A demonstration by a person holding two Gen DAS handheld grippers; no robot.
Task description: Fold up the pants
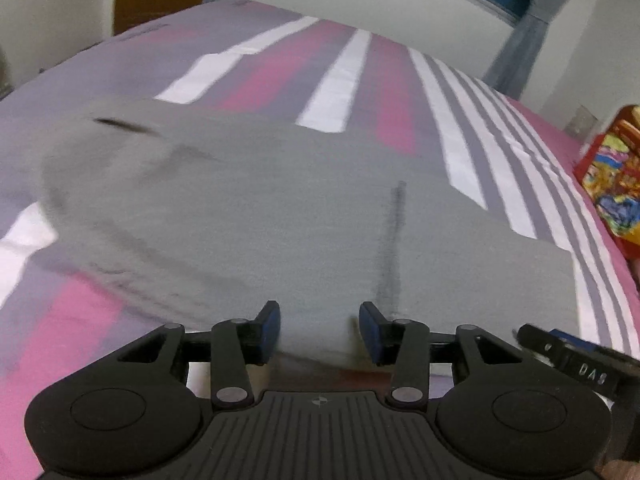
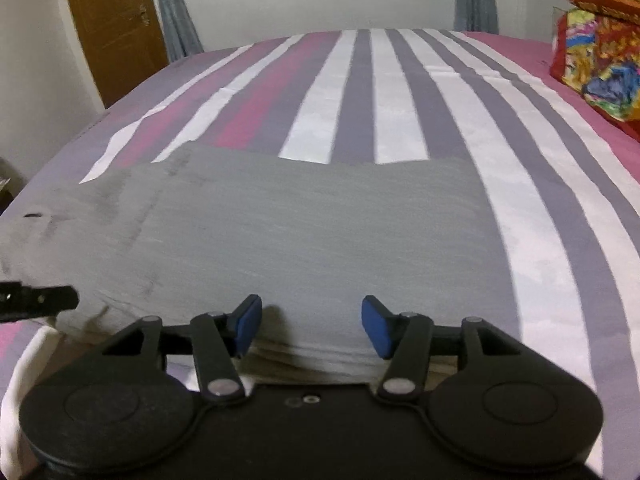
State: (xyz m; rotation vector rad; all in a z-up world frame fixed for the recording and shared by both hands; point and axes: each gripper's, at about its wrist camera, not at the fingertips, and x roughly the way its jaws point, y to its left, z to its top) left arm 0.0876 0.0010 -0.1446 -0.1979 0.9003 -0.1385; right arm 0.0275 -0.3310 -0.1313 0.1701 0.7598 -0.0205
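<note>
Grey pants lie folded flat on the striped bed sheet; they also show in the right wrist view. My left gripper is open, its blue-padded fingers just over the near edge of the pants. My right gripper is open too, over the near folded edge, where layered fabric shows. The tip of the right gripper appears at the lower right of the left wrist view. The left gripper's tip appears at the left of the right wrist view.
The bed sheet has pink, white and purple stripes. A colourful patterned cushion sits at the bed's right side; it also shows in the left wrist view. A wooden door, curtains and a window stand behind the bed.
</note>
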